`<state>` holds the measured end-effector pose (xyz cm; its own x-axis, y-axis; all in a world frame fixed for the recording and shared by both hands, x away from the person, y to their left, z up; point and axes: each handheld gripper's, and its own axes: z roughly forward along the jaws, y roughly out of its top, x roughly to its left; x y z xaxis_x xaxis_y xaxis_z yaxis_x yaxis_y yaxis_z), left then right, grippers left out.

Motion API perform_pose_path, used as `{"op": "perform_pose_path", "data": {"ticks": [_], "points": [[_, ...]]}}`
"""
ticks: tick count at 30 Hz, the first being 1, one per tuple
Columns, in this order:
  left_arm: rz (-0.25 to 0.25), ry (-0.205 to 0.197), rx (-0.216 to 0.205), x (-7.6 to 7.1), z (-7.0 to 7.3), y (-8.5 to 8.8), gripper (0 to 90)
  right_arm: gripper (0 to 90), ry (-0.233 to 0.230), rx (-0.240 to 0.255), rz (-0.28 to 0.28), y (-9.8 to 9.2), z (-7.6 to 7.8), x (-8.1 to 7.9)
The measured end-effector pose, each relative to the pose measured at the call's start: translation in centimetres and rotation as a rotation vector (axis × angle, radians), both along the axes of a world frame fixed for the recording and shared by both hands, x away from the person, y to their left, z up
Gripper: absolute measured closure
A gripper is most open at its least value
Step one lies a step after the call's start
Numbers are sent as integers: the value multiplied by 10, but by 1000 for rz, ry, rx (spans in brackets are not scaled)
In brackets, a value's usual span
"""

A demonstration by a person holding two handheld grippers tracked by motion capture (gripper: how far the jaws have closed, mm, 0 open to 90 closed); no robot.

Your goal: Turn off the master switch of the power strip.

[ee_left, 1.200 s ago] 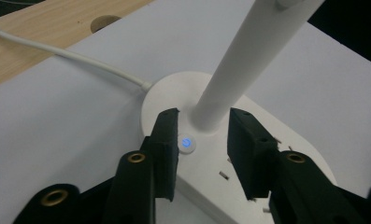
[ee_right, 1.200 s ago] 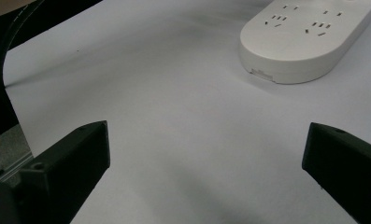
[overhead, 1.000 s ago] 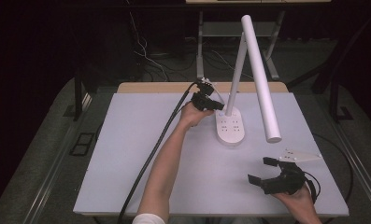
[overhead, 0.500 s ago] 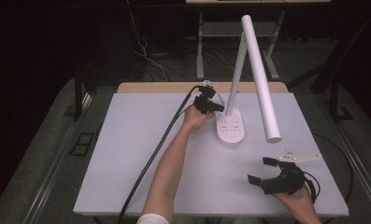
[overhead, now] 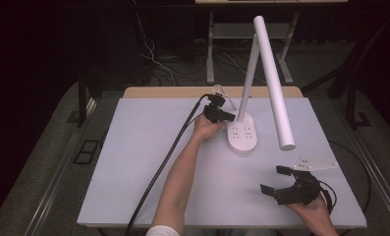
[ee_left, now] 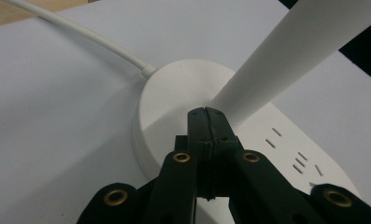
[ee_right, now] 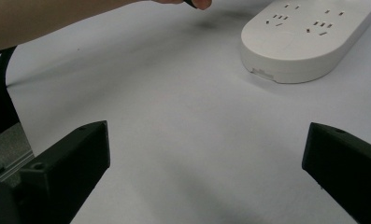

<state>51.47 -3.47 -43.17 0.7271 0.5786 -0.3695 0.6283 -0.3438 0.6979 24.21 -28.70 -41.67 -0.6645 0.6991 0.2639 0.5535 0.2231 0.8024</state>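
Note:
A white desk lamp stands at the table's far middle, with an oval base [overhead: 241, 136] that carries socket slots, a slanted stem [overhead: 248, 73] and a long tube head [overhead: 276, 88]. My left gripper [overhead: 230, 118] is shut with nothing between its jaws. In the left gripper view its tip [ee_left: 206, 114] rests at the foot of the stem [ee_left: 286, 60], above the base [ee_left: 174, 93]. Whether it touches the base I cannot tell. My right gripper [overhead: 273, 179] stands open and empty near the front right. In the right gripper view its jaws [ee_right: 206, 133] face the base [ee_right: 304, 37].
The lamp's white cord [ee_left: 80, 32] runs off toward the wooden far edge [overhead: 182, 92]. The left gripper's thick black cable [overhead: 168, 162] crosses the white tabletop [overhead: 133, 162] to the front edge. A forearm [overhead: 182, 172] lies along the middle. Dark floor with wires surrounds the table.
The left gripper has edged a little nearer the lamp's base. The right hand and its gripper have kept still.

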Motion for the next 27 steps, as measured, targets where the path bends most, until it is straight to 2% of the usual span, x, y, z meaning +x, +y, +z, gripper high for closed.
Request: {"op": "perform_pose_path", "data": {"ticks": [2, 4, 6, 11, 14, 18, 20, 23, 27], "points": [[7, 19, -13, 0, -3, 2, 900, 3, 0, -1, 0, 0, 0, 0], [21, 38, -44, 0, -5, 5, 900, 3, -2, -5, 1, 0, 0, -1], [30, 28, -49, -1, -6, 4, 900, 3, -1, -3, 0, 1, 0, -1], [37, 4, -1, -3, -3, 0, 900, 2, -6, -2, 0, 1, 1, -1], [50, 36, -20, -2, -3, 1, 900, 3, -5, 1, -2, 0, 1, -2], [38, -6, 23, -4, -1, -2, 900, 3, -6, 1, -3, 0, 1, -3], [43, -13, 36, -5, -1, -3, 900, 2, -8, 5, -9, 0, 1, -4], [62, 4, 17, -6, -2, -3, 900, 2, -10, 7, -10, 0, 1, -4], [69, 8, 26, -6, -2, -3, 900, 3, -12, 9, -11, 0, 1, -5]]}}
